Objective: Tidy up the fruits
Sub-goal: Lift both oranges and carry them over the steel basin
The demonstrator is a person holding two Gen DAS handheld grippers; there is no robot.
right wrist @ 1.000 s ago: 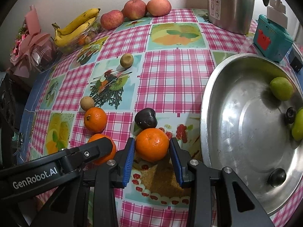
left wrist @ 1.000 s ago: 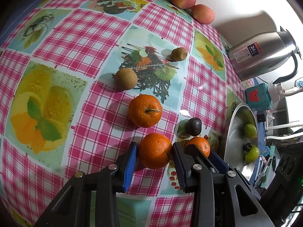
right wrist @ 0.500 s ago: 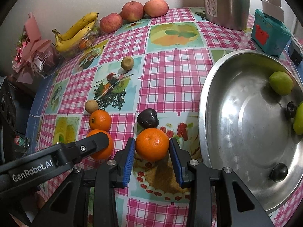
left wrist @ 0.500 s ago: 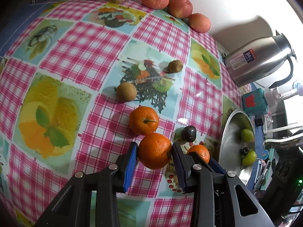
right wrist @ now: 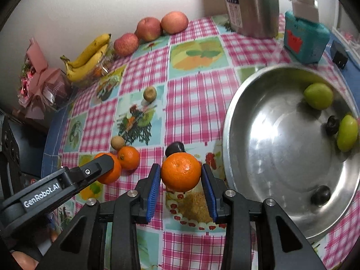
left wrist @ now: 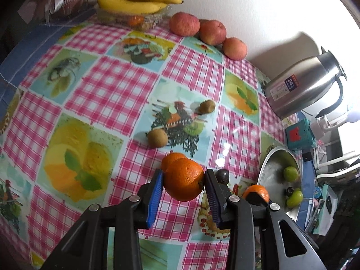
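Steel kettle [right wrist: 253, 4] upright at wall. Teal box [right wrist: 303, 39] just beside it. Black adapter [right wrist: 339, 55] near box. Pink wrapped bouquet [right wrist: 39, 83] at tablecloth [right wrist: 191, 103] edge.

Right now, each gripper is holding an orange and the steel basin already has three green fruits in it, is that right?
Not quite: the steel basin holds two green fruits, not three, as the right wrist view shows, along with two small dark fruits. The rest stands: the left gripper and the right gripper are each shut on an orange.
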